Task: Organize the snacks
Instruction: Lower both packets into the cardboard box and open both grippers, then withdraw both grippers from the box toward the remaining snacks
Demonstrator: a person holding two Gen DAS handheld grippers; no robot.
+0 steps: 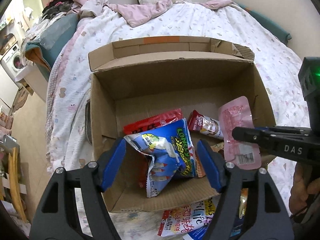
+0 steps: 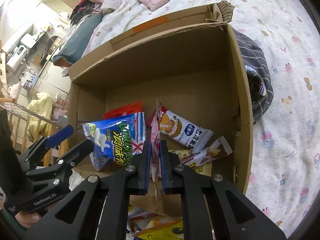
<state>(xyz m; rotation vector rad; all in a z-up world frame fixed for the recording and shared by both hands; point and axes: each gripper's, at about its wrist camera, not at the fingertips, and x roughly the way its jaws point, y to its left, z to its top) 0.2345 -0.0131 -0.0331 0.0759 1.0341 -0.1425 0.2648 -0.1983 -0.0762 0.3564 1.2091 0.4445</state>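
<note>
1. Left gripper point(image 1: 161, 164): jaws spread wide, blue pads facing each other with a clear gap between; nothing pinched, the fingers point(image 1: 115, 164) just hang apart; from the right wrist cam it sits low at the left point(image 2: 68, 140), tilted up toward the right, a bit of the person's hand wrapped round the handle underneath.
2. Right gripper point(image 2: 155, 150): jaws squeezed nearly together on a thin pink packet point(image 2: 155, 140) held edge-on; the blue pads point(image 2: 148, 160) press both faces flat.
3. From the left cam the right gripper comes in sideways from the right edge point(image 1: 238, 134); the person's hand point(image 1: 302, 188) grips it below.
</note>
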